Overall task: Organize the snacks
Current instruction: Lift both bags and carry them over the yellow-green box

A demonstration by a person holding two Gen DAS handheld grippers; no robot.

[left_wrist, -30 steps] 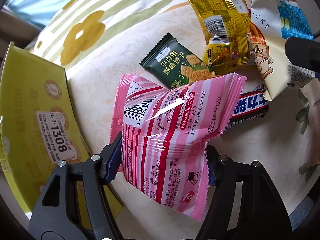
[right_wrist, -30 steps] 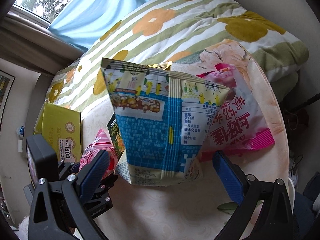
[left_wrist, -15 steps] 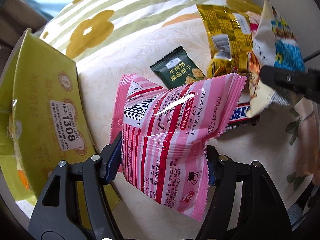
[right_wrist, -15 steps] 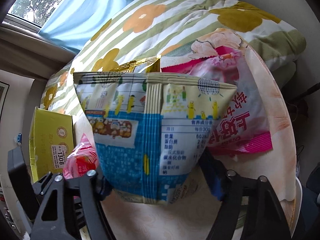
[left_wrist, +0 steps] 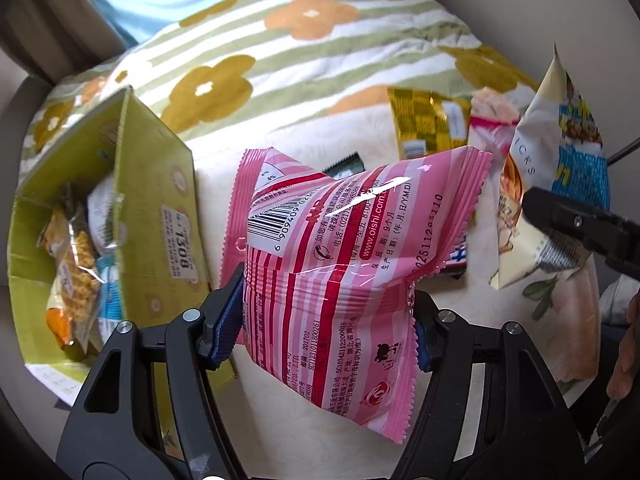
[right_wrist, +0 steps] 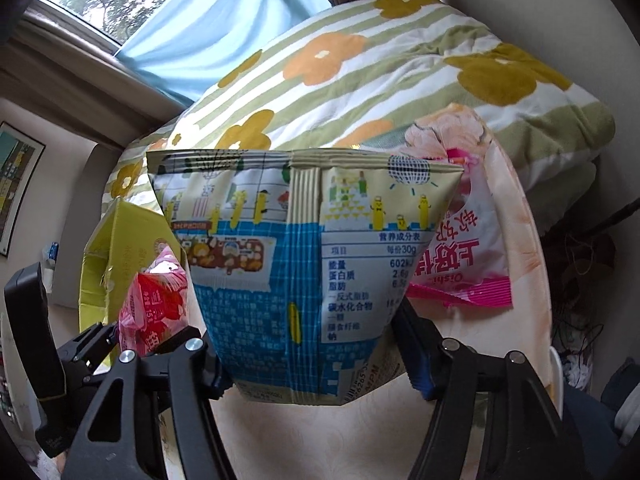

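My left gripper (left_wrist: 326, 328) is shut on a pink striped snack bag (left_wrist: 344, 248) and holds it lifted, just right of the open yellow-green cardboard box (left_wrist: 160, 216). The box holds several snack packs (left_wrist: 76, 256). My right gripper (right_wrist: 320, 364) is shut on a blue and cream snack bag (right_wrist: 304, 264), also lifted; this bag shows at the right of the left wrist view (left_wrist: 560, 184). The box shows at the left of the right wrist view (right_wrist: 120, 248), with the pink striped bag (right_wrist: 156, 304) beside it.
On the cream tablecloth (left_wrist: 312, 432) lie a gold packet (left_wrist: 432, 124), a dark green packet (left_wrist: 344, 164), a partly hidden bar (left_wrist: 456, 260) and a large pink bag (right_wrist: 464, 264). A flowered striped quilt (right_wrist: 360, 68) lies behind. A hand (left_wrist: 628, 356) is at the right edge.
Both grippers have risen with their bags. The right gripper closed on the blue and cream bag. The box interior has come into the left wrist view.
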